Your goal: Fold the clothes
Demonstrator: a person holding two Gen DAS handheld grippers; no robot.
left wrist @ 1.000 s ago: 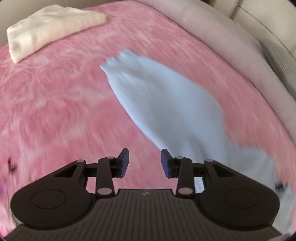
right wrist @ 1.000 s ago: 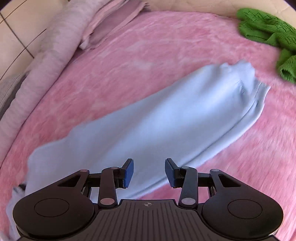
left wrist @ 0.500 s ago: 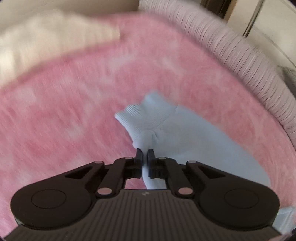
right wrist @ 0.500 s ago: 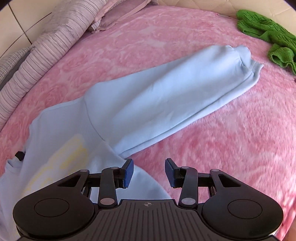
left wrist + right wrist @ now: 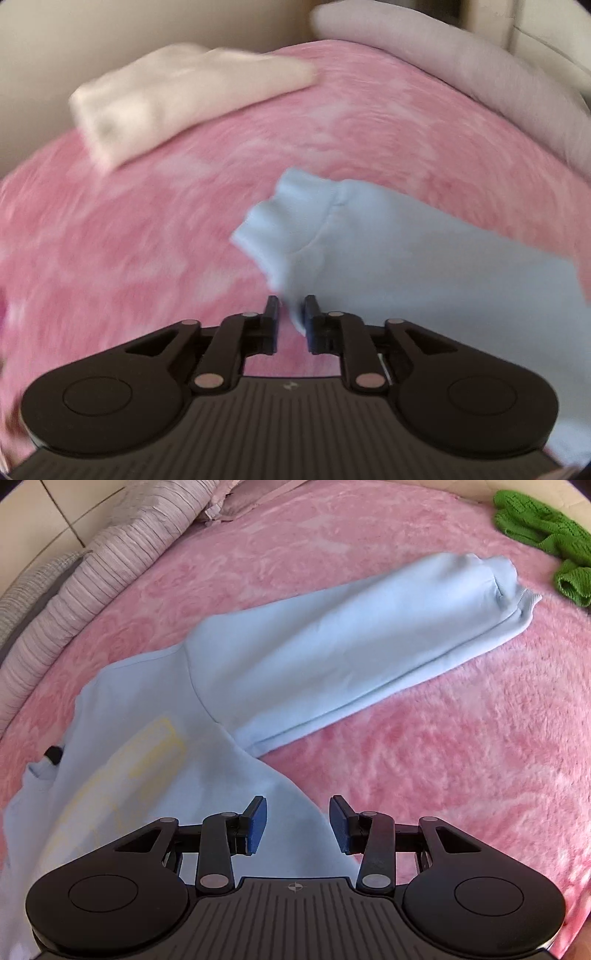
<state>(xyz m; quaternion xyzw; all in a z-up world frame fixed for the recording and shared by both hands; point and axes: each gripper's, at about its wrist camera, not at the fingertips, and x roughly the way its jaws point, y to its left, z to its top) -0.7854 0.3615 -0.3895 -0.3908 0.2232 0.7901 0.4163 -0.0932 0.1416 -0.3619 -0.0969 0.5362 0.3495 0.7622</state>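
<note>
A light blue sweatshirt [image 5: 258, 672] with a pale yellow print [image 5: 147, 753] lies flat on the pink blanket [image 5: 443, 738]. One sleeve [image 5: 369, 635] stretches out to the upper right and ends in a ribbed cuff [image 5: 524, 602]. My right gripper [image 5: 297, 823] hovers open over the side edge of the body, nothing between its pads. In the blurred left wrist view the other sleeve [image 5: 388, 258] lies to the right. The edge of its cuff [image 5: 288, 221] hangs between the jaws of my left gripper [image 5: 291, 321]. Those jaws are opening, and a gap shows beside the cloth.
A folded cream garment [image 5: 177, 96] lies at the far side of the blanket [image 5: 110, 240]. A striped lilac-grey pillow [image 5: 110, 565] borders the bed, also seen as a grey roll [image 5: 461, 66]. A green knit garment [image 5: 543, 535] sits at the upper right.
The left gripper shut on the sleeve's cuff, carried it sideways, and its jaws now stand slightly apart. The right gripper slid from over the sleeve to the body's edge, still open.
</note>
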